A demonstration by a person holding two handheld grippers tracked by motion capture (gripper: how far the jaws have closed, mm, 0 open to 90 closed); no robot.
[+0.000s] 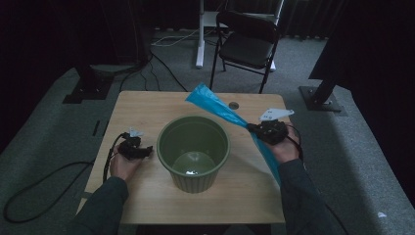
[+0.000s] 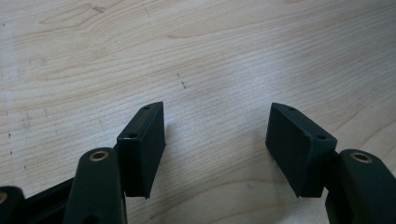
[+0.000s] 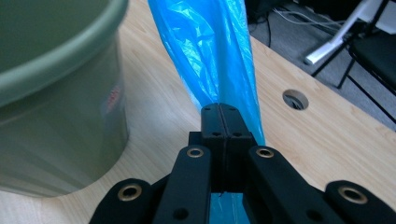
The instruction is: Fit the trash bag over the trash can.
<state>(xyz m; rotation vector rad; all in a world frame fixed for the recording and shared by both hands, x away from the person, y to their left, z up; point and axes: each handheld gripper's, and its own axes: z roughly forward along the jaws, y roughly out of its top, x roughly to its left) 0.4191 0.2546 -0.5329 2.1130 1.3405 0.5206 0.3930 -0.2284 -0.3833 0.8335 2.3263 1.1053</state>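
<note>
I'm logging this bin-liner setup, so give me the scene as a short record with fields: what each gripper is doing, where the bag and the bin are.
right gripper: shut on the blue plastic bag, pinching it mid-length
left gripper: open, nothing between its fingers, over bare wood
blue plastic bag: stretched out, one end lifted over the table, the other hanging off the near edge
green bin: upright, mid-table, between the two hands
table: light wood, with a round cable hole near the far edge

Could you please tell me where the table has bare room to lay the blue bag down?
Bare wood lies along the near edge of the table in front of the green bin, and across the far left corner behind the left gripper. The right side is crowded: the right gripper holds the blue bag there.
</note>
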